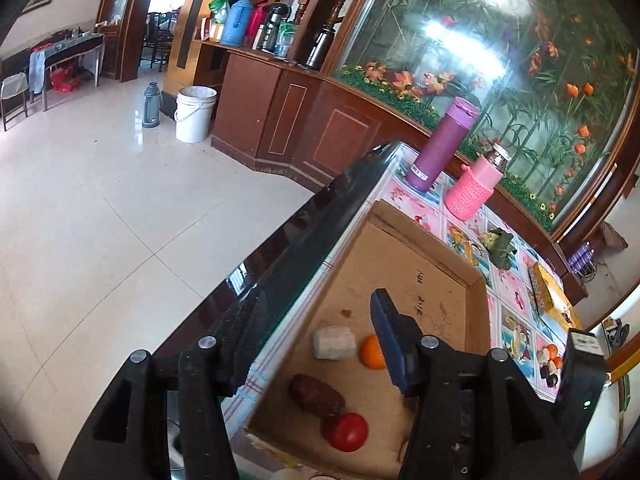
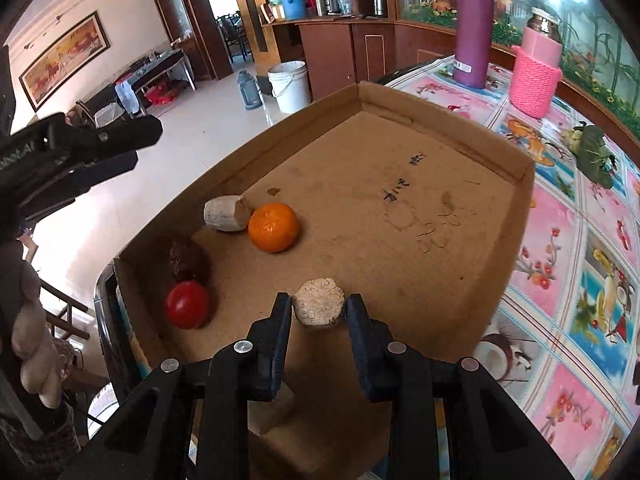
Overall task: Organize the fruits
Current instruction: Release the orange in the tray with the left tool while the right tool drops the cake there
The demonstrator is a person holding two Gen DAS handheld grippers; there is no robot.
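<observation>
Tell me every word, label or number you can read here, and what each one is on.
No text reads clearly.
Cardboard tray floor: handwritten black marks, not legible.
Purple flask: white sticker, print too small.
Left hand-held gripper body: white lettering, cut off and blurred.
Yellow box on the table: print too blurred.

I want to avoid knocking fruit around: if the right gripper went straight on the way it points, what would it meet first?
The right gripper, its jaws holding a pale beige chunk, would probably press that chunk onto the bare cardboard tray floor. The orange and tomato lie off to the left, though depth is uncertain.
</observation>
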